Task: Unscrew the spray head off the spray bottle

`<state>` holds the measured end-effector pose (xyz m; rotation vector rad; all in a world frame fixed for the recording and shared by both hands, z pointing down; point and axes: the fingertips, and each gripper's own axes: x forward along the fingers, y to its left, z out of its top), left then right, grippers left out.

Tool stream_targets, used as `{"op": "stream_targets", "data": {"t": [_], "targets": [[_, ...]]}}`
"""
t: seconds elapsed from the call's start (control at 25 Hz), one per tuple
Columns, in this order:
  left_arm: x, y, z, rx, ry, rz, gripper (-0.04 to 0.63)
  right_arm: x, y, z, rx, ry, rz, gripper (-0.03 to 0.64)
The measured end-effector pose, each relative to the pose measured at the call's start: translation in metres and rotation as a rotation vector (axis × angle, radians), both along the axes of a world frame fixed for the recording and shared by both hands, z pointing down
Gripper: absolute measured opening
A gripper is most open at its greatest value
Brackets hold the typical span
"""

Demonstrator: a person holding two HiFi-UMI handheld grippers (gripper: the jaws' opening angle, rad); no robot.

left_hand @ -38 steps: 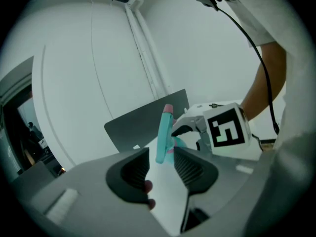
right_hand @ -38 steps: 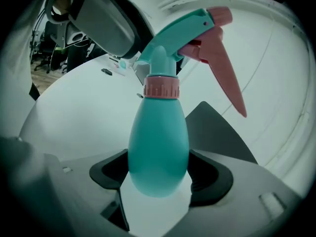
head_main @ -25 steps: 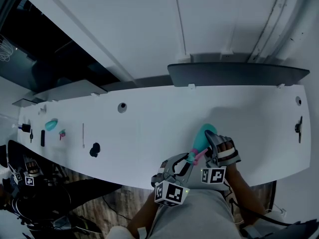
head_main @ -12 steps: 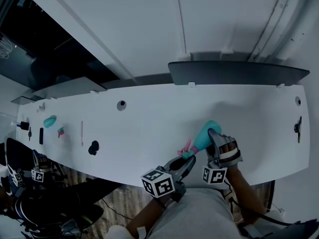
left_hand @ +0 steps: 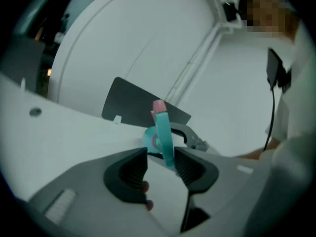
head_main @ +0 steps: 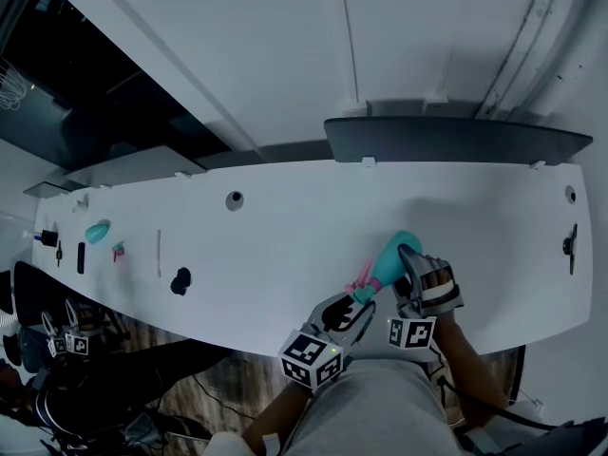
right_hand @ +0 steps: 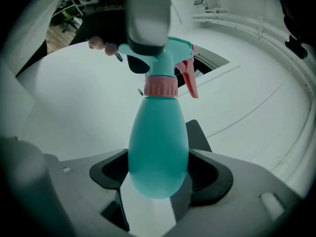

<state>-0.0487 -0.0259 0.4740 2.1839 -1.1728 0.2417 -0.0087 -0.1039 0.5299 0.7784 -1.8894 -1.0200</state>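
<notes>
1. My right claw (right_hand: pixel 158 174) first. Its jaws stand wide but clamped on the rounded bottom end of the teal spray bottle (right_hand: pixel 158 142), one jaw pressing each flank.
2. The bottle runs straight out from that claw. Its pink collar (right_hand: pixel 160 85) comes next, then the spray head (right_hand: pixel 167 52) at the far end, with the pink trigger (right_hand: pixel 190 80) hanging off to one side.
3. On to my left claw (left_hand: pixel 160 164). Its jaws have just been opening and now sit roughly half apart. The spray head stands between them, its teal edge just beside one jaw with a clear gap to the other, so there is no grip on this side.
4. In the head view the two claws face each other with the bottle bridging them. They are over the white table (head_main: pixel 285 226), close to its near edge and right of the middle.
5. Further out, a second teal thing (head_main: pixel 97 231) and a black lump (head_main: pixel 180 280) lie towards the table's left end. A dark panel (head_main: pixel 456 141) runs along the far edge.
</notes>
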Motion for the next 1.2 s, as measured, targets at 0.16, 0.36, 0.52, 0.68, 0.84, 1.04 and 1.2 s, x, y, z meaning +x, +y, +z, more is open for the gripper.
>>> {"op": "stream_targets", "data": {"t": [0.16,0.36,0.52,0.68,0.84,1.04,1.2], "targets": [[-0.016,0.012,0.000,0.208,-0.451,0.093,0.215,-0.003,0.004,0.011,-0.092,0.003,-0.041,0.373],[-0.025,0.022,-0.009,0.515,-1.127,0.323,0.238,-0.008,0.013,0.030,-0.266,0.075,-0.148,0.373],[-0.020,0.015,-0.011,0.603,-1.314,0.430,0.250,-0.011,0.018,0.034,-0.319,0.189,-0.214,0.373],[-0.012,0.008,-0.005,0.626,-1.353,0.472,0.244,-0.012,0.018,0.035,-0.389,0.247,-0.215,0.373],[-0.013,0.004,0.002,0.588,-1.353,0.444,0.175,-0.012,0.020,0.031,-0.377,0.284,-0.240,0.373],[-0.018,0.000,0.007,0.317,-0.905,0.224,0.075,-0.011,0.004,0.018,-0.233,0.270,-0.201,0.373],[-0.009,0.002,0.001,0.166,-0.557,0.153,0.061,-0.009,-0.006,0.003,-0.081,0.229,-0.152,0.373]]}}
